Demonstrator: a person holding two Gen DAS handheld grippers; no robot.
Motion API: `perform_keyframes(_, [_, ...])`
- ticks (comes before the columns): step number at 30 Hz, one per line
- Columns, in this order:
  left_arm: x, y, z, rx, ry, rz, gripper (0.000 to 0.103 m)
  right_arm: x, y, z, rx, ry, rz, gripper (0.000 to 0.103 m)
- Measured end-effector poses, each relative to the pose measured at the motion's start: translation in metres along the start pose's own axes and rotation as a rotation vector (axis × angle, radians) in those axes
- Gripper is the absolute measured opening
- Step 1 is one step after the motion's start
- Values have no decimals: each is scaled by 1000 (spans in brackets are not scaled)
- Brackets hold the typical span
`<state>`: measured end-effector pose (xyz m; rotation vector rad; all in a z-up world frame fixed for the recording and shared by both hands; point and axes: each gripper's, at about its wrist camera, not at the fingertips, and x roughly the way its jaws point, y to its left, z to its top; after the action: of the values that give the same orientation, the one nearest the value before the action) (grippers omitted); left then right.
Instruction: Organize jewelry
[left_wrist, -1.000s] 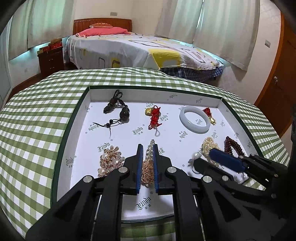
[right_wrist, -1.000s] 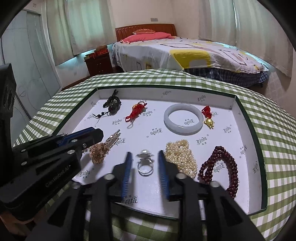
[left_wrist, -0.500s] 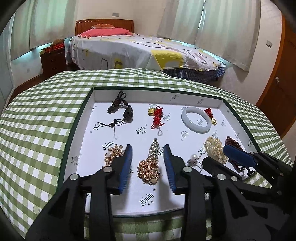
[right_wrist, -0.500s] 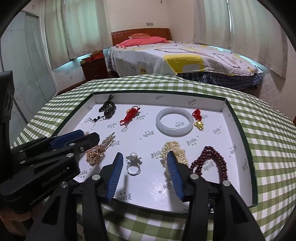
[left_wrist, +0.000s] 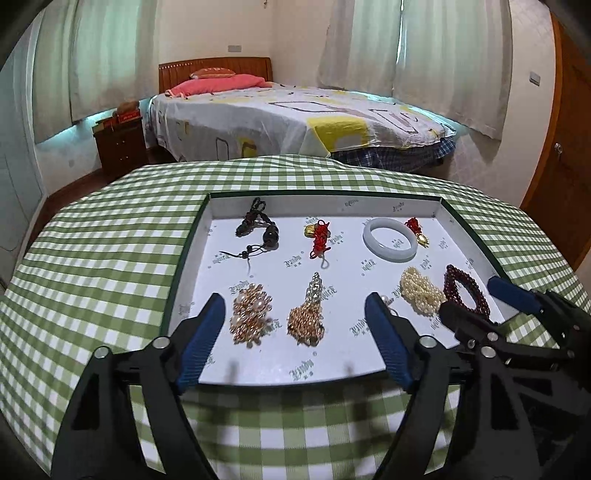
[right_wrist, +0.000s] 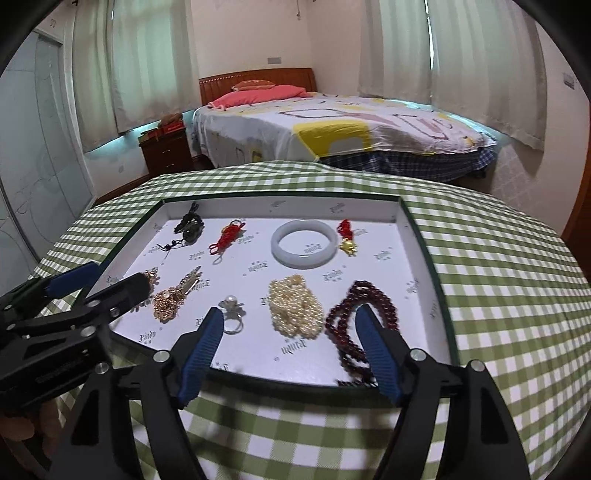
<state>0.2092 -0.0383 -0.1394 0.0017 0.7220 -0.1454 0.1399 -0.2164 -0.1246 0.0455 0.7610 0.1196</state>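
I have both grippers hanging over the near edge of the shallow white-lined tray with the dark green rim (left_wrist: 186, 254), which sits on the green-and-white checked tablecloth (left_wrist: 96, 266). My left gripper (left_wrist: 295, 314) has its jaws opening, nothing pinched; the gold tassel brooch with the rhinestone bar (left_wrist: 308, 314) lies flat on the tray floor between the blue pads, untouched. Just left of it in the tray's near row sits the gold-and-pearl cluster brooch (left_wrist: 251, 315).

My right gripper (right_wrist: 290, 332) is opening too and grips nothing. The silver ring with a pearl (right_wrist: 232, 314) lies by its left pad, the heap of cream pearl strands (right_wrist: 293, 308) between the pads, and the dark red bead bracelet (right_wrist: 360, 306) at the tray's near right corner, partly behind the right pad.

Along the tray's far wall, left to right: black corded bead pendant (right_wrist: 190, 225), red knotted charm (right_wrist: 227, 238), white jade bangle (right_wrist: 304, 247), red knot with a gold charm (right_wrist: 347, 240).
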Motion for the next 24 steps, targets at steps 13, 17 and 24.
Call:
perform_keyframes(13, [-82,-5,-1,-1,-111,53,91,-64,0,-1,0,-90,-31,77])
perform_keyframes(17, [-109,-4,2,-10,-146,63,94,-90,4,0,-10,-127,-36,78])
perform_keyframes(24, [-151,-3,3,-31,-187,99,97,-131,13,4,-24,-182,-36,79])
